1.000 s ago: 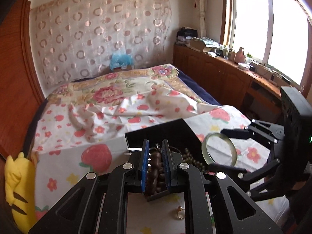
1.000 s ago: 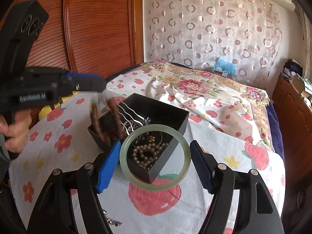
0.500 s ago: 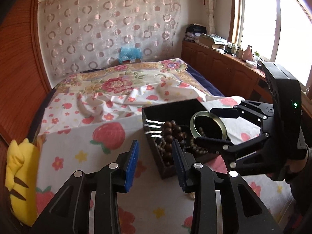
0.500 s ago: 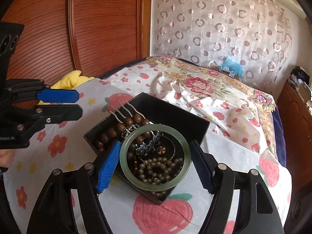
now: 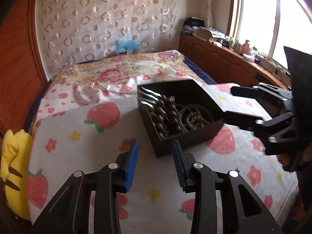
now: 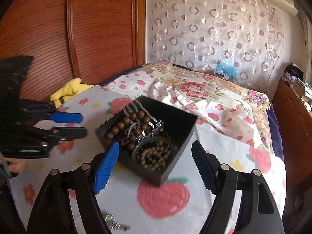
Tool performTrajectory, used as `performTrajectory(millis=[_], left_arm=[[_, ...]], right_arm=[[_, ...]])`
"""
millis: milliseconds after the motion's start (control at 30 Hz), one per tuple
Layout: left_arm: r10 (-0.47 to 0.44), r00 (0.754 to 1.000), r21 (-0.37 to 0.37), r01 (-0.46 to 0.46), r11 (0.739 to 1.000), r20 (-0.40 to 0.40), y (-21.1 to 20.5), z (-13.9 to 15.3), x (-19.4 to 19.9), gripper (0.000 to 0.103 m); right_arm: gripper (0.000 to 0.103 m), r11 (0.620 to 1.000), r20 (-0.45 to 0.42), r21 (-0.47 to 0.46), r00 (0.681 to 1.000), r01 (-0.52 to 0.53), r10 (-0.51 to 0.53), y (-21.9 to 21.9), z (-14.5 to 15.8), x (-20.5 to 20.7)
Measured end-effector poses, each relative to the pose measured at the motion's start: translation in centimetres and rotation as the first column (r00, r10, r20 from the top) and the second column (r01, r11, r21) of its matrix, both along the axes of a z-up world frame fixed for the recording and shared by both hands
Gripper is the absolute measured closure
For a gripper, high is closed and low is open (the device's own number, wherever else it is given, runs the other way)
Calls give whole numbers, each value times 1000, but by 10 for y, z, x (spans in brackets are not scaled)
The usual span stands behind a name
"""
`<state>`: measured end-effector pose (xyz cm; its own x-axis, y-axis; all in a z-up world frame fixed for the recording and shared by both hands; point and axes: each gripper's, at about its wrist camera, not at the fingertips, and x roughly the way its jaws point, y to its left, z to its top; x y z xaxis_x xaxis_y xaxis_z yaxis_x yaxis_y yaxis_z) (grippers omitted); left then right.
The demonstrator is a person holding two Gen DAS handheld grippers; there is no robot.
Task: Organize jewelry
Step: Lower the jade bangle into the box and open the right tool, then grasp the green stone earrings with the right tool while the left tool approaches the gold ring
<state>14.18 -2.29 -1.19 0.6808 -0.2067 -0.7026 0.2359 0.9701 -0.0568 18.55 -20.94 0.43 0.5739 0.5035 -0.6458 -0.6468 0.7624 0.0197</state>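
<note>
A black open box (image 5: pixel 195 134) (image 6: pixel 179 152) sits on the strawberry-print sheet. Inside lie dark brown wooden beads (image 5: pixel 165 113) (image 6: pixel 126 123), a pale green bangle (image 5: pixel 196 117) (image 6: pixel 154 152) around small olive beads, a silver hairpin (image 5: pixel 150 97) and a dark ornament (image 6: pixel 158 126). My left gripper (image 5: pixel 155 163) is open and empty, just in front of the box. My right gripper (image 6: pixel 154 167) is open and empty, above the box's near corner; it also shows at the right in the left wrist view (image 5: pixel 230 105).
A small silver piece (image 6: pixel 115 222) lies on the sheet near my right gripper's base. A yellow plush toy (image 5: pixel 11 167) sits at the bed's left edge by the wooden wardrobe (image 6: pixel 58 39). A wooden counter (image 5: pixel 224 62) runs under the window.
My left gripper let go of the brown beads into the box and pulled back. My right gripper released the green bangle, which now lies in the box, and drew back.
</note>
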Motion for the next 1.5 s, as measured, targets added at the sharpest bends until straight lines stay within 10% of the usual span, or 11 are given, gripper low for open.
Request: performTrajectory(millis=[667,1500], left_arm=[[-64,994,21,66,998,-87,-25,-36,-13,69],[-87,990,14,89,996,-115,-30,-45,-11,68]], right_arm=[[75,989,-203,-63,972,-134,119,10,-60,-70],[86,985,-169,-125,981,-121,99,10,-58,-64]])
